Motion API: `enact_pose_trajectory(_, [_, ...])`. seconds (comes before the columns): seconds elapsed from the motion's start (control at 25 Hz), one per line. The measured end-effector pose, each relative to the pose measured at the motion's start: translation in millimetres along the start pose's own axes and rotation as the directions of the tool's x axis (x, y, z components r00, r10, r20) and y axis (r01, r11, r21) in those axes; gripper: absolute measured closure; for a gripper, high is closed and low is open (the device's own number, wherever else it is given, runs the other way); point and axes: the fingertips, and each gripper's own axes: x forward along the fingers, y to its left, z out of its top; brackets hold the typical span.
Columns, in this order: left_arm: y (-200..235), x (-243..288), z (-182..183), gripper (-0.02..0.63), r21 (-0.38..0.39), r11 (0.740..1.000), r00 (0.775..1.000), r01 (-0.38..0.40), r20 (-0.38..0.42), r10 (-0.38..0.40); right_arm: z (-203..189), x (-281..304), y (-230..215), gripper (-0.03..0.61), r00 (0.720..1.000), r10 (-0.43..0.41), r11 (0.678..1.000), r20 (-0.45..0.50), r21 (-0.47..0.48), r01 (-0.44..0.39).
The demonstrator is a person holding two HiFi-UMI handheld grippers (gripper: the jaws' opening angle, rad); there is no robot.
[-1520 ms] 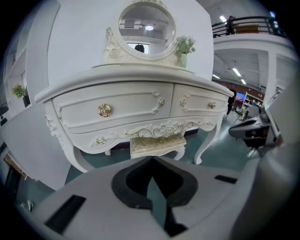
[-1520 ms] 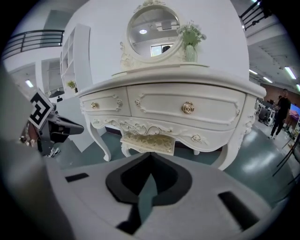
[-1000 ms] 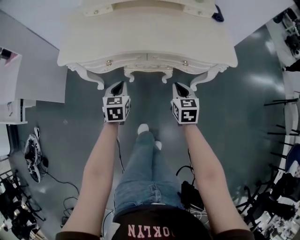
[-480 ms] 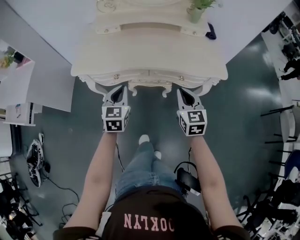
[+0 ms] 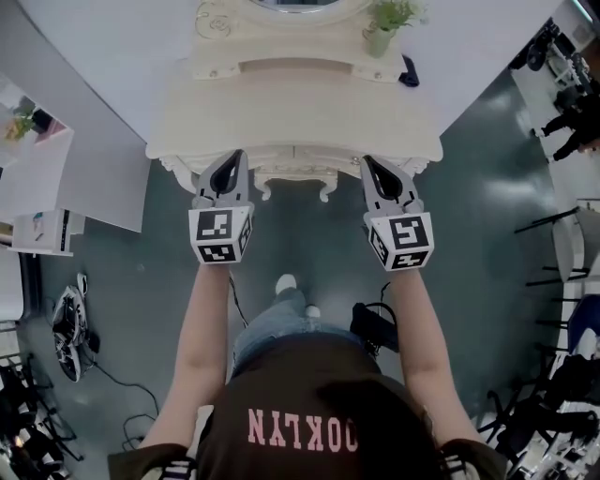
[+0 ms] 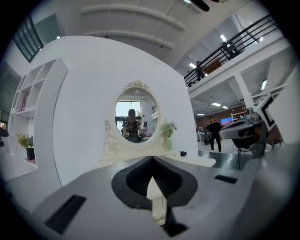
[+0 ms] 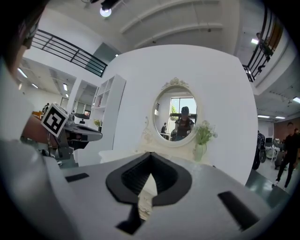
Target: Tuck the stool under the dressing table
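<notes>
**A:** Where is the stool?

**B:** No view shows it. The floor (image 5: 300, 234) in front of the counter (image 5: 300, 117) is bare except for the person's shoe (image 5: 286, 281). I judge the stool sits beneath the counter's top, hidden from above. How far in it sits, I can't say.

**A:** And the fingers?

**B:** Both pairs are pressed together with nothing between them. The left gripper (image 5: 232, 161) and right gripper (image 5: 373, 169) are held about level, one on each side of the carved middle. Their tips are at the counter's front edge. Whether they touch it, I cannot tell.

**A:** What could go wrong from here?

**B:** A push forward could knock the closed tips into that cream edge and mark it. Any reach further in brings the potted plant (image 5: 386, 23) by the mirror (image 6: 136, 117) within range of a tip-over. A stool leg left sticking out could catch the foot. The cables (image 5: 375, 328) lie just behind the feet, so a blind step back could snag them
</notes>
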Motion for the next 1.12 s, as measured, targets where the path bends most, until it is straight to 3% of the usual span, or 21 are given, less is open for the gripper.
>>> enact_pose_trajectory(0.4, [-2, -32, 67, 0.609, -0.021, 1.0, 0.985, 0.002, 0.171, 0.002, 61, -32, -6, 0.58, 0.987, -0.075, 0.993, 0.14, -0.076, 0.086])
enact_pose_trajectory(0.6, [-2, -39, 79, 0.609, 0.014, 1.0, 0.982, -0.009, 0.188, 0.006, 67, -45, -7, 0.58, 0.983, -0.086, 0.995, 0.16, -0.038, 0.093])
enact_pose_trajectory(1.0, [-10, -48, 88, 0.609, 0.036, 0.999, 0.98, 0.006, 0.198, -0.013, 61, -51, 4, 0.58, 0.987, -0.075, 0.994, 0.143, -0.068, 0.085])
enact_pose_trajectory(1.12, [-11, -50, 90, 0.609, 0.037, 0.999, 0.979, 0.007, 0.201, -0.014, 62, -53, 4, 0.58, 0.984, -0.071, 0.997, 0.162, -0.021, 0.076])
